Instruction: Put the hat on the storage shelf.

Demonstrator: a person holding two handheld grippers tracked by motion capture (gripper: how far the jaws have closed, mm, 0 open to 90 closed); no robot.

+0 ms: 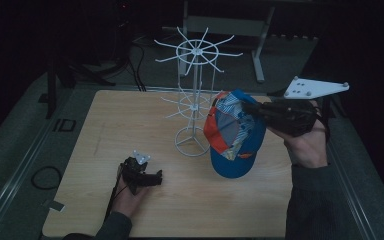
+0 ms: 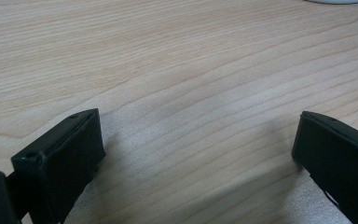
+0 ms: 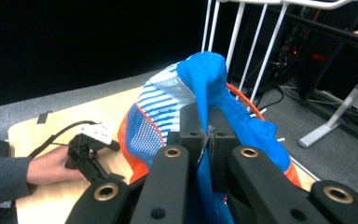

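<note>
A blue cap (image 1: 236,145) with orange and striped panels hangs in the air right of a white wire rack (image 1: 196,85). My right gripper (image 1: 252,109) is shut on the cap's fabric edge; in the right gripper view the jaws pinch the blue cloth (image 3: 209,93) between them (image 3: 209,135). The cap's brim points down toward the table. My left gripper (image 1: 155,177) rests low on the wooden table (image 1: 130,120) near the front left, held by a hand. Its jaws stand wide apart in the left gripper view (image 2: 196,149), with bare wood between them.
The rack's round base (image 1: 191,142) stands mid-table, its upper hooks (image 1: 197,50) spreading outward above. Dark floor, cables (image 1: 130,65) and a metal frame leg (image 1: 260,55) lie beyond the table's far edge. A cable loop (image 1: 45,177) lies left of the table.
</note>
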